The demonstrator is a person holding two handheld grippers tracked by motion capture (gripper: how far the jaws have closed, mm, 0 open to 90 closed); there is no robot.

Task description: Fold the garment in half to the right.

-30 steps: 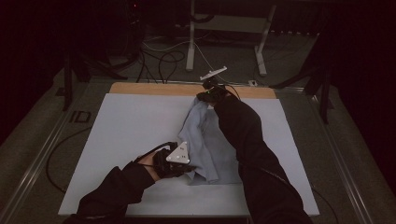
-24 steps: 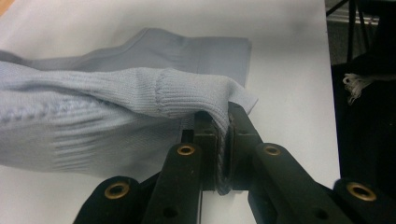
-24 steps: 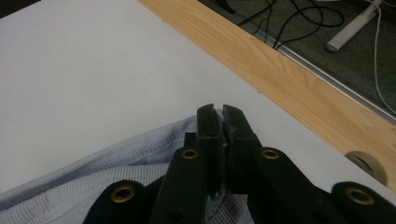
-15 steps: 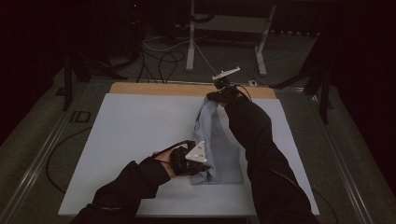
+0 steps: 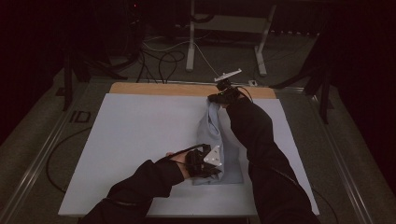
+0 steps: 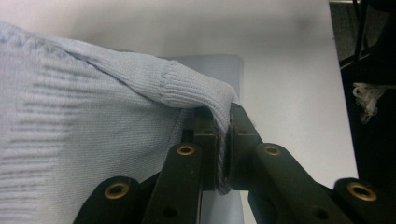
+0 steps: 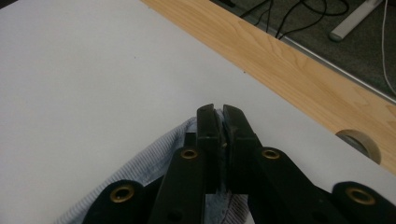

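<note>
Garment: pale blue knit sweater (image 5: pixel 215 140) on the white desk (image 5: pixel 135 135), right of centre, lying as a narrow strip running from the near edge toward the wooden strip (image 5: pixel 159 88) at the far side.
Left gripper (image 6: pixel 224 140): jaws clenched on a ribbed edge of the sweater (cuff or hem, cannot tell which); knit is pinched between them and drapes off to the left in the left gripper view. In the high view it sits at the near end of the garment.
Right gripper (image 7: pixel 220 135): jaws closed on a thin fold of the knit at the far end, close to the wooden strip; fabric bunches just beneath.
Step in hand (judgement): a lengthwise fold, one side of the sweater carried over the other, both ends held.
Progress: fold looks about halfway, the carried edge raised and not yet laid flat.
Next move calls for: both hands travelling together at level height, keeping the edge taut, then setting it down aligned before letting go.
Risk: uneven pull would skew the strip.
</note>
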